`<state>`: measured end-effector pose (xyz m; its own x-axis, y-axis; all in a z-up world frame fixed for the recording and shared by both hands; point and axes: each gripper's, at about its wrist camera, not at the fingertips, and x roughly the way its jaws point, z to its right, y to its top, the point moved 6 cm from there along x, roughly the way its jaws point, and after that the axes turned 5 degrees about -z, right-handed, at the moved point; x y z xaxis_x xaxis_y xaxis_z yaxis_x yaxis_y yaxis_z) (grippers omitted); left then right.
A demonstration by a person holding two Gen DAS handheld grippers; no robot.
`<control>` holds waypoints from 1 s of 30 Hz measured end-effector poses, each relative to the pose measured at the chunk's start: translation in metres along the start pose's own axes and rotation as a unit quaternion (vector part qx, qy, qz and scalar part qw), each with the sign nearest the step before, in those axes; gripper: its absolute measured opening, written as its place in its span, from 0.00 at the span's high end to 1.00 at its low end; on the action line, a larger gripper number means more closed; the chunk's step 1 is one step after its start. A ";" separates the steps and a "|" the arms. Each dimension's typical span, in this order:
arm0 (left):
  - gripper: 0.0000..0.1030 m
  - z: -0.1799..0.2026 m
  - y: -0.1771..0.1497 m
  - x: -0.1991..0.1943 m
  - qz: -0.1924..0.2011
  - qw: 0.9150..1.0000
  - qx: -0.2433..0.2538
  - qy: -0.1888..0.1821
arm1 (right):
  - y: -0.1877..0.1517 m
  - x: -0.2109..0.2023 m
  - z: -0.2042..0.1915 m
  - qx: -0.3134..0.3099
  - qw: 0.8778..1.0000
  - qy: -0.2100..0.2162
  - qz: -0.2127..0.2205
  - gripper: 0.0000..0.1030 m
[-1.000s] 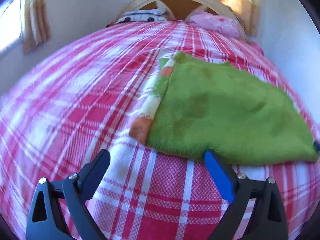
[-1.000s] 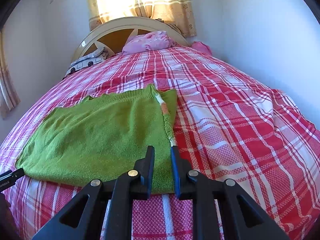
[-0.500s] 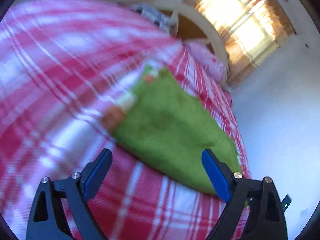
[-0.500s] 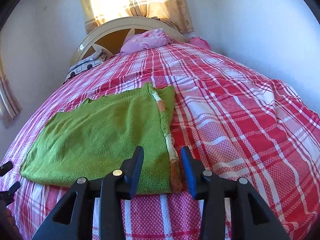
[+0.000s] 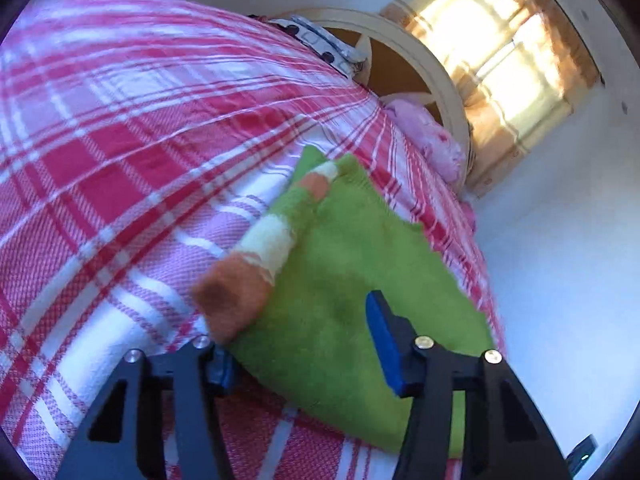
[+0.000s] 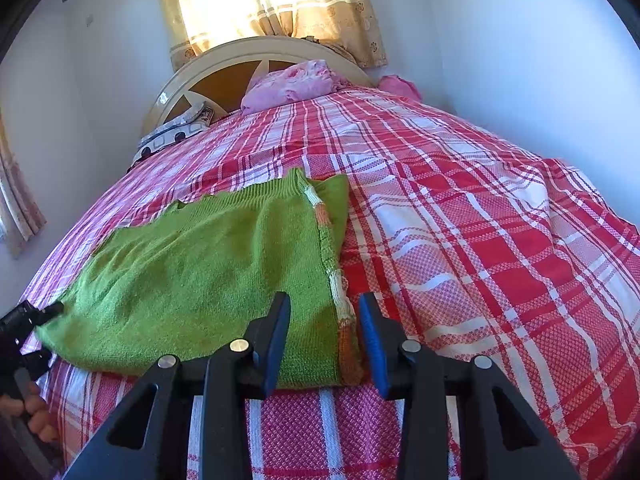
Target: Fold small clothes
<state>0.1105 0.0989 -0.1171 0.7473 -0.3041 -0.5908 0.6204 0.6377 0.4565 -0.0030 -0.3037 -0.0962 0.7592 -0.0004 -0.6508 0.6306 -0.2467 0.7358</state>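
Note:
A green knitted garment (image 6: 200,280) with an orange, cream and green striped edge (image 6: 334,280) lies folded flat on the red plaid bed (image 6: 480,240). My right gripper (image 6: 324,340) is open, its fingers on either side of the near corner by the striped edge. In the left wrist view the garment (image 5: 352,280) fills the lower middle. My left gripper (image 5: 300,344) is open and tilted, straddling the near corner; the left finger is partly hidden under the orange end (image 5: 232,296). The left gripper (image 6: 24,320) also shows at the far left of the right wrist view.
A cream and brown headboard (image 6: 224,76) stands at the far end with a pink pillow (image 6: 292,84) and a patterned pillow (image 6: 176,136). A curtained window (image 6: 256,4) is behind it. White walls close in on both sides of the bed.
My left gripper rolled and moved in until its fingers straddle the garment's corner. My right gripper opened from nearly shut and moved up to the striped corner.

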 end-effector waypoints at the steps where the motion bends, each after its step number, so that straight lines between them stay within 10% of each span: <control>1: 0.45 -0.002 0.002 -0.001 0.000 1.000 -0.004 -0.003 | 0.000 0.000 -0.002 -0.004 1.000 -0.004 -0.001 0.64; 7: 0.45 -0.004 0.000 -0.004 0.010 1.000 0.005 -0.006 | 0.016 -0.012 -0.063 -0.071 0.997 0.001 0.014 0.72; 15: 0.45 -0.004 0.002 0.000 0.016 1.000 0.009 -0.010 | 0.052 0.061 -0.195 -0.092 0.987 0.120 -0.046 0.85; 19: 0.45 -0.006 0.003 -0.001 0.021 1.000 0.003 -0.017 | 0.018 0.120 -0.223 -0.147 0.978 0.086 -0.122 0.85; 25: 0.45 -0.009 0.002 -0.005 0.028 0.999 -0.008 -0.032 | 0.040 0.104 -0.232 -0.163 0.976 0.078 -0.124 0.84; 27: 0.45 -0.011 0.003 -0.007 0.033 0.998 -0.015 -0.043 | 0.059 0.089 -0.253 -0.172 0.973 0.115 -0.101 0.65; 29: 0.45 -0.012 0.003 -0.009 0.036 0.998 -0.018 -0.049 | 0.068 0.088 -0.277 -0.180 0.965 0.153 -0.113 0.16; 30: 0.45 -0.011 0.003 -0.009 0.037 0.998 -0.019 -0.051 | 0.069 0.093 -0.292 -0.185 0.959 0.174 -0.127 0.16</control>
<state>0.1033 0.1116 -0.1175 0.8119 -0.3242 -0.4855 0.5551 0.6863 0.4700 0.1581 -0.0376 -0.0511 0.5401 0.3534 -0.7638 0.7678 0.1648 0.6192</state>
